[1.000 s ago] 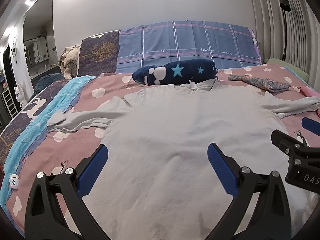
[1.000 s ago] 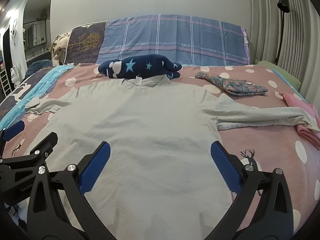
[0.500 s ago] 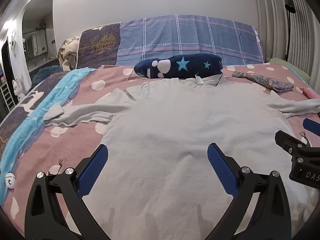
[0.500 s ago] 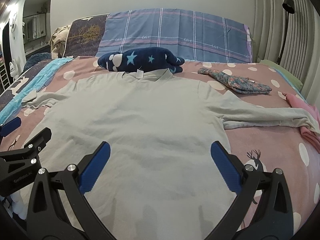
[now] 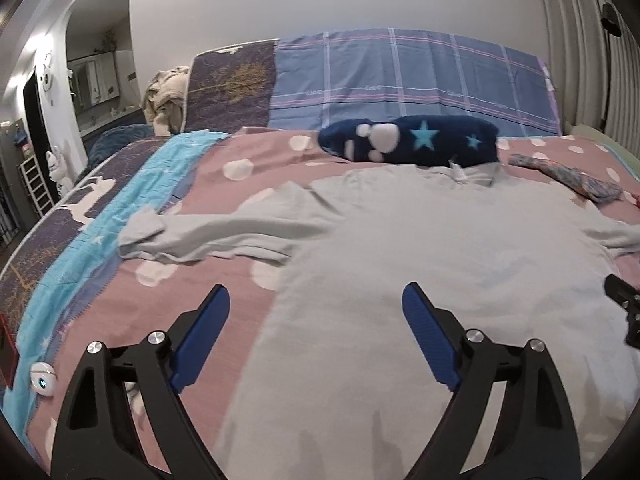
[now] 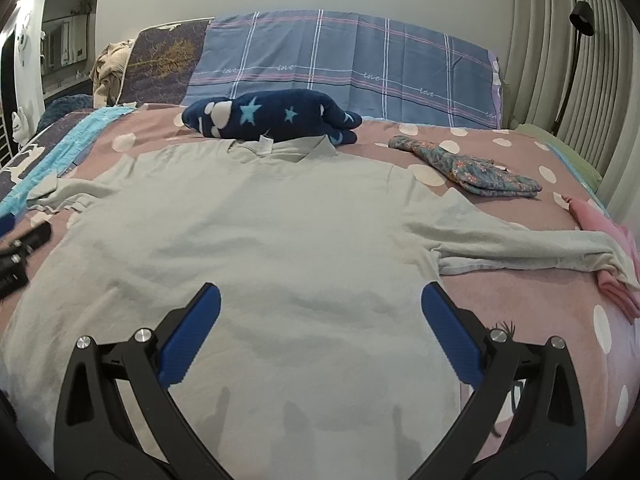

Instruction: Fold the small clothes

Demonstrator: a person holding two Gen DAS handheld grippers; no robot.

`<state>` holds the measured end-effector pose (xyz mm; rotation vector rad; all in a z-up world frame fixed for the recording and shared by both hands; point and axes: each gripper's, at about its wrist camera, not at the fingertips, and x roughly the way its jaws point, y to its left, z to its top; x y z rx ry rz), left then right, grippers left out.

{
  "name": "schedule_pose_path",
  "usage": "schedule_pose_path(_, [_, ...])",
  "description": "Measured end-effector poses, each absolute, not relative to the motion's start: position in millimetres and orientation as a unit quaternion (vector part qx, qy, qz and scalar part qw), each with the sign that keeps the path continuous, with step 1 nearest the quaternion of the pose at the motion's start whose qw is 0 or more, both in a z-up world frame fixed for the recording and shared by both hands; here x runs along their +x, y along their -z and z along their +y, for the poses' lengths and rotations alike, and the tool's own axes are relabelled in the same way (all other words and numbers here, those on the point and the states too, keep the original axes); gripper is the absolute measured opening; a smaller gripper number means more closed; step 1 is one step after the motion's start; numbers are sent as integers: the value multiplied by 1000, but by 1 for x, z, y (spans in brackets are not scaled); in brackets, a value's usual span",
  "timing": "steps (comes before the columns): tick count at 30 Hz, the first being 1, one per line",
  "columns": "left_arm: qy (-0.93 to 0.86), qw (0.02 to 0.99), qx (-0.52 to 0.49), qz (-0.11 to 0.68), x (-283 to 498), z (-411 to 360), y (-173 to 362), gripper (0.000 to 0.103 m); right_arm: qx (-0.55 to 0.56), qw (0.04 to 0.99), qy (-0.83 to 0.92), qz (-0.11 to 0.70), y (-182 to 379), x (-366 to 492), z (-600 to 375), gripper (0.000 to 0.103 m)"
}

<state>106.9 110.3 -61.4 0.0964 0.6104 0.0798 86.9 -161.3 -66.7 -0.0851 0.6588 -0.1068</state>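
Note:
A pale grey long-sleeved shirt (image 5: 440, 264) (image 6: 256, 248) lies flat on the bed, collar away from me, both sleeves spread out sideways. My left gripper (image 5: 316, 320) hovers over the shirt's left side edge, below the left sleeve (image 5: 208, 236); its jaws are closing a little, still wide, with nothing pinched between them. My right gripper (image 6: 320, 320) stands open above the shirt's lower body, near the right sleeve (image 6: 520, 252). Each gripper shows at the edge of the other's view.
A dark blue star-patterned plush piece (image 6: 268, 116) lies behind the collar. A floral folded cloth (image 6: 472, 168) and pink clothes (image 6: 612, 256) sit at the right. The pink dotted bedsheet (image 5: 168, 308), a blue blanket (image 5: 88, 240), pillows and a small white round object (image 5: 43, 376) are around.
My left gripper has moved left, from over the shirt's body to its left edge, and its jaws have narrowed slightly. The right gripper has shifted a little forward over the shirt.

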Motion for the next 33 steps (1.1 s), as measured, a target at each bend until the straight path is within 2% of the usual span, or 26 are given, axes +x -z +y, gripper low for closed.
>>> schedule_pose_path(8, [-169, 928, 96, 317, 166, 197, 71, 76, -50, 940, 69, 329, 63, 102, -178, 101])
schedule_pose_path(13, [-249, 899, 71, 354, 235, 296, 86, 60, -52, 937, 82, 336, 67, 115, -185, 101])
schedule_pose_path(18, [-254, 880, 110, 387, 284, 328, 109, 60, -44, 928, 84, 360, 76, 135, -189, 101])
schedule_pose_path(27, [-247, 860, 69, 441, 331, 365, 142, 60, -49, 919, 84, 381, 92, 153, -187, 101])
schedule_pose_path(29, [-259, 858, 66, 438, 336, 371, 142, 41, -49, 917, 85, 386, 95, 156, -188, 101])
schedule_pose_path(30, [-261, 858, 56, 440, 338, 375, 141, 5, -48, 917, 85, 387, 95, 157, -188, 101])
schedule_pose_path(31, [-263, 856, 37, 443, 339, 381, 138, 2, -47, 917, 85, 387, 96, 157, -189, 101])
schedule_pose_path(33, [-253, 869, -13, 424, 333, 388, 123, 1, -44, 918, 85, 385, 95, 156, -190, 101])
